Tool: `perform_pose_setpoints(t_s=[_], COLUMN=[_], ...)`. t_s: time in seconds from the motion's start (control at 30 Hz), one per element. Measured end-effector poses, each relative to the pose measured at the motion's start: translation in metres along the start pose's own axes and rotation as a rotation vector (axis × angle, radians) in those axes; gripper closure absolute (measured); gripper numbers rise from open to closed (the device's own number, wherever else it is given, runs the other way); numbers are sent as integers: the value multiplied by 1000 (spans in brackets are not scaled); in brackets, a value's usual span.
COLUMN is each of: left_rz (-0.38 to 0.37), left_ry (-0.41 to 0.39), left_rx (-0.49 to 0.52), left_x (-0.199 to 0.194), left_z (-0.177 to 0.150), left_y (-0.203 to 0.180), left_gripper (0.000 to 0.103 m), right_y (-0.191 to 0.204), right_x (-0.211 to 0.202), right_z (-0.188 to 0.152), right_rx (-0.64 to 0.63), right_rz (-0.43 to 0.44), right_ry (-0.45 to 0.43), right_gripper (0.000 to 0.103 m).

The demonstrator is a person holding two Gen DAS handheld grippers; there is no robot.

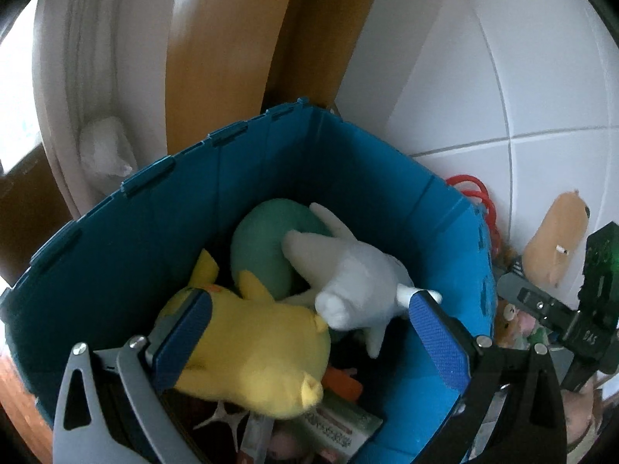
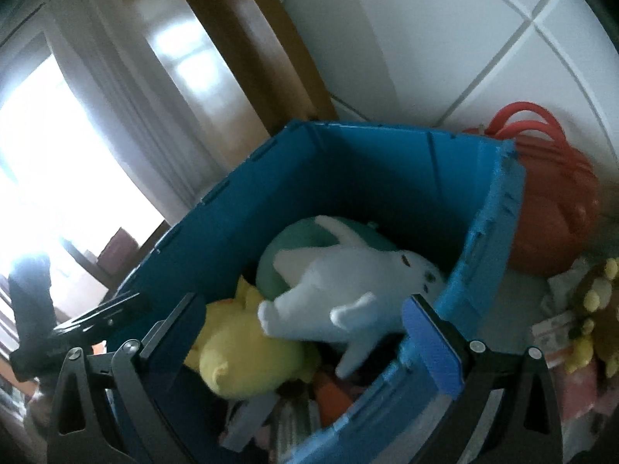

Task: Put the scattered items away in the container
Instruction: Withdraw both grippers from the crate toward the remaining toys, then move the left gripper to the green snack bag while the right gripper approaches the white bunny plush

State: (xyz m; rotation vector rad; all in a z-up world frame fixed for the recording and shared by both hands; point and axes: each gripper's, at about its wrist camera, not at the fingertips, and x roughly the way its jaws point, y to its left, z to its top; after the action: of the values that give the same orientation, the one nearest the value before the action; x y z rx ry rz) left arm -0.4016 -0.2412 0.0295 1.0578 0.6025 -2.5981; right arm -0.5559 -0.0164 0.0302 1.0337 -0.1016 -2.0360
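My left gripper (image 1: pixel 309 332) hangs over the open blue folding plastic crate (image 1: pixel 271 154) with its blue-padded jaws spread as wide as they go, gripping nothing. The yellow plush toy (image 1: pixel 255 355) lies between the jaws; I cannot tell whether the left pad brushes it. My right gripper (image 2: pixel 305 332) is also spread open and empty, its right pad in front of the crate's near right wall; whether it touches the wall I cannot tell.

Inside the crate the yellow plush lies near the front. Against it and above it lies the white plush animal (image 1: pixel 348 282) with a small dark-marked face, and behind that, toward the far corner, a green rounded plush cushion (image 1: pixel 263 243). Under the plushes are an orange piece (image 1: pixel 344 384), a printed packet (image 1: pixel 340 423) and other bits too dark and blurred to name.

Outside the crate's right wall, on the white tiled floor (image 1: pixel 561 58), sit a red-orange plastic case with looped handles (image 2: pixel 549 208), a brown and yellow plush (image 2: pixel 595 321) cut off by the frame edge, and a tan plush (image 1: pixel 557 243) beyond the other gripper's black body. Small items beside them are hard to make out.

Beyond the far corner stand a wooden panel (image 1: pixel 240 38) and pale curtains (image 1: pixel 85 58); the window light washes out the left side.
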Motion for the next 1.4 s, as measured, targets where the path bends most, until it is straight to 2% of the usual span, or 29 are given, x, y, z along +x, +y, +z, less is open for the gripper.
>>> perform_pose_setpoints(t_s=[0.3,0.67,0.83,1.17,1.27,1.4], left_rz=[51,28,11,-44,-109,-115], left_ry=[-96,-139,-145,-138,-134,-132], left_rx=[141,205,231,289,292,325], left_x=[-49,-98,-107,-103,-103,-97], left_z=[-53,-139,-176,-223,-234,-254], left_y=[-81,-187,-216,-230,-227,-218], left_gripper=[0,0,0,0,0,0], right_y=[-27,-63,-72,-92,-95,-97], right_x=[-76,-186,-225,-258,-265,-272], right_z=[-55,-123,-153,-213,-234,-267], right_rx=[-13,-70,-97,-82,-57,-27], right_rz=[-30,-88,-122,-217,-243,-279], right_ry=[-38,-65,-73,-82,-101,-126], right_gripper=[0,0,0,0,0,0])
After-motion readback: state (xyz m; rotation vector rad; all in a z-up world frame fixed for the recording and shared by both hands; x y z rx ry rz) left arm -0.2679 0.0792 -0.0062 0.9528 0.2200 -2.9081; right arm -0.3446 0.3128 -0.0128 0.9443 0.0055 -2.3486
